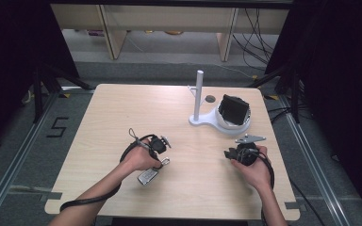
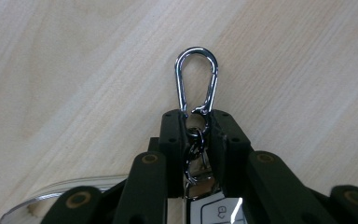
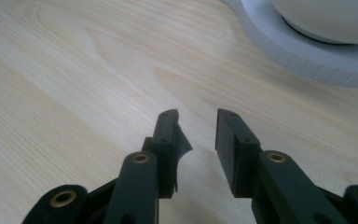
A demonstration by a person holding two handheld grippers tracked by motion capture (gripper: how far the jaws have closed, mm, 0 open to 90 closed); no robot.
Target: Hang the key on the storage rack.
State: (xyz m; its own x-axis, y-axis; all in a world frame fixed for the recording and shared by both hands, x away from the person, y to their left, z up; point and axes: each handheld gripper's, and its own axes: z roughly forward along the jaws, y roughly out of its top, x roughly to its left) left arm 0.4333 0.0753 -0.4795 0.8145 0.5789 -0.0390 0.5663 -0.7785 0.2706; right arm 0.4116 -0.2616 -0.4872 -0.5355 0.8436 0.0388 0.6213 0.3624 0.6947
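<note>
A silver carabiner (image 2: pixel 196 79) lies on the wooden table (image 2: pixel 65 70), joined by a small chain link to a car key fob (image 2: pixel 214 210). My left gripper (image 2: pixel 196 119) is shut on that link, just behind the carabiner's narrow end. In the high view the left gripper (image 1: pixel 160 165) sits left of centre, with the key fob (image 1: pixel 147 177) beside the hand and the carabiner (image 1: pixel 165 161) poking out to the right. My right gripper (image 1: pixel 228 154) rests low over the table at the right. Its jaws (image 3: pixel 196 130) are open and hold nothing.
A white stand with an upright pole (image 1: pixel 199 94) and a round base (image 1: pixel 219 123) occupies the back right, with a black object (image 1: pixel 233 109) in its bowl. The base's rim (image 3: pixel 307 51) lies just ahead of the right gripper. A small grey disc (image 1: pixel 210 99) sits behind the pole.
</note>
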